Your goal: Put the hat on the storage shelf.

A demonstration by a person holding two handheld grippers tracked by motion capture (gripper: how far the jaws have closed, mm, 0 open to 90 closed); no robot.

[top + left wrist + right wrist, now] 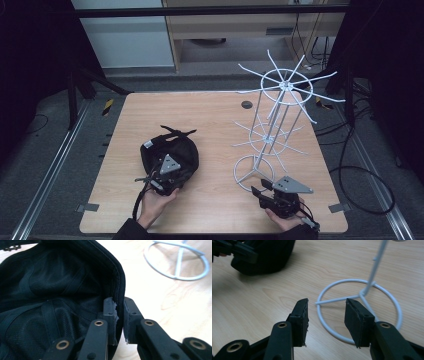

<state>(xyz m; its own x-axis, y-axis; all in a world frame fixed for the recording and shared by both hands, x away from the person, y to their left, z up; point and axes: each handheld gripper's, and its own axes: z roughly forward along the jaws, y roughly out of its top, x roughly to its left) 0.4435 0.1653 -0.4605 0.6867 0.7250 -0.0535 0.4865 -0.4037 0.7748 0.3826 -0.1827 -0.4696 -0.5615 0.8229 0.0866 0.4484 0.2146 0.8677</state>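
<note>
Black cap (167,152) lies crown-down, left-centre of wooden table (215,125), opening up. Left gripper (120,315) at cap's near edge: jaws nearly closed w/ cap's rim pinched between, one pad inside, one outside. Right gripper (325,320) near right, jaws wide apart, holding nothing, just over near edge of white wire rack (280,125) base ring (359,310). Rack stands upright, right of cap, well apart.
</note>
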